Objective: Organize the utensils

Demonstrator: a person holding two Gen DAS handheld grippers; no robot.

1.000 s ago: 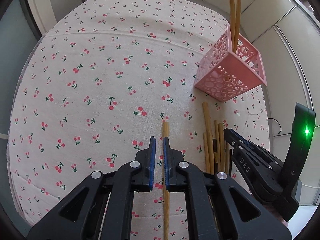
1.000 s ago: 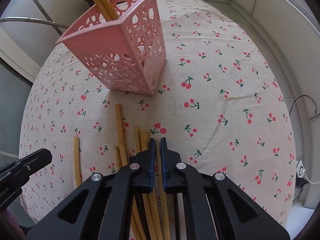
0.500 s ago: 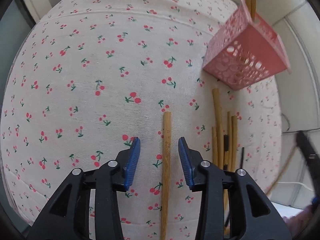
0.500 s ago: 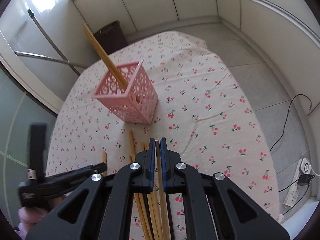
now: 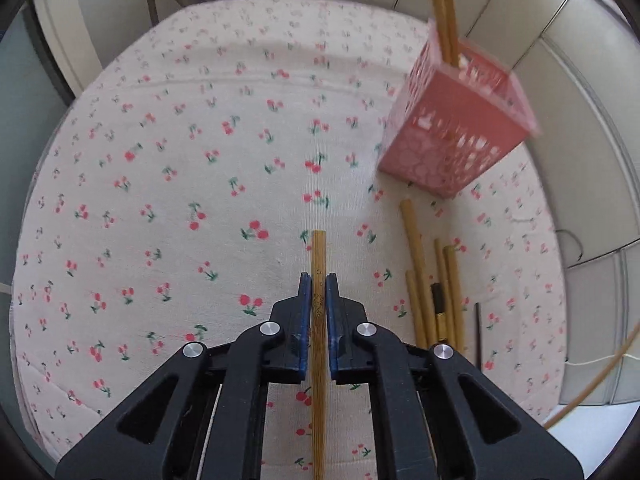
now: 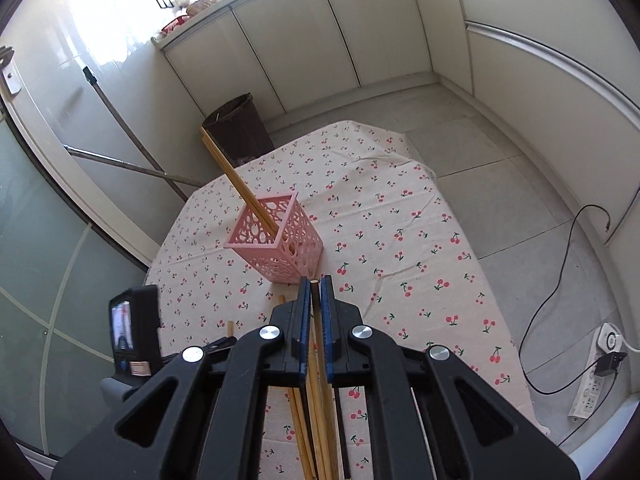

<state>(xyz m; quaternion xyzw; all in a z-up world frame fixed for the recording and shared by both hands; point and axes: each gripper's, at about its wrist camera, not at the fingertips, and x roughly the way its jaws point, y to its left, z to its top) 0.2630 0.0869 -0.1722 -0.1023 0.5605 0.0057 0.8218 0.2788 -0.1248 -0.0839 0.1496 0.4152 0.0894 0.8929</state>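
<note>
Both claws clenched on chopsticks above the cherry tablecloth

The left gripper [image 5: 319,280] pinches a bamboo chopstick [image 5: 319,252] that lies flat on the tablecloth [image 5: 180,168], its tip poking out past the blue pads. The right gripper [image 6: 315,284] is raised high over the table, clamped on a dark chopstick [image 6: 315,300]. The pink holder [image 5: 452,132] stands on the far right with two chopsticks leaning in it. A loose bundle of chopsticks [image 5: 432,280] lies on the cloth just near of the holder.
</note>
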